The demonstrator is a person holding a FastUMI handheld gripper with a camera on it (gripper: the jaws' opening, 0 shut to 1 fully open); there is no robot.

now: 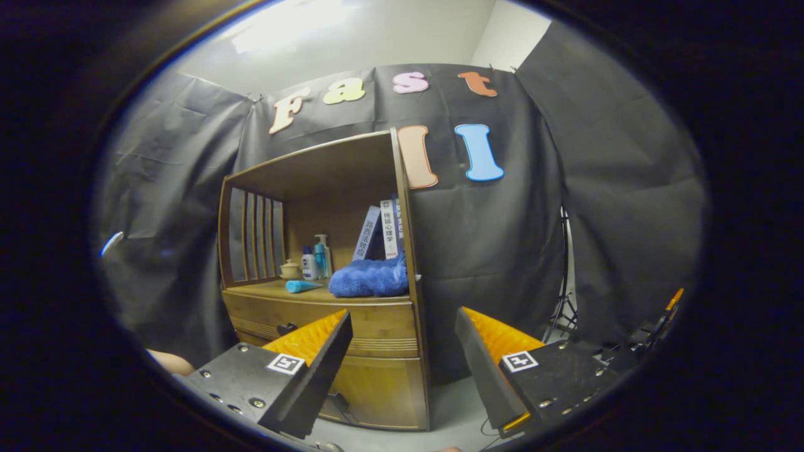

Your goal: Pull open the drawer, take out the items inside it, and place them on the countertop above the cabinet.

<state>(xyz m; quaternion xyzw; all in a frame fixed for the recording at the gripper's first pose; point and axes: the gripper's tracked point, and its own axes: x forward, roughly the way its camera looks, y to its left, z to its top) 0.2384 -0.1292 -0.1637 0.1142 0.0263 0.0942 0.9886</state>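
The tongs [402, 351] are spread wide, pinching nothing, held back from the wooden cabinet [352, 351]. Its top drawer [326, 323] is closed just beyond them; a blue towel [370, 279] and a blue tube [301, 286] lie on the table [264, 290] above it.

One cabinet [352, 314], two bottles [316, 258], two books [382, 231], one blue cloth [369, 279], one blue tube [301, 286], one small jar [289, 269], one gripper [402, 351] with fingers apart.

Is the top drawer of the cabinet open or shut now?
Shut: the drawer front sits flush with the cabinet. The open claw touches nothing.
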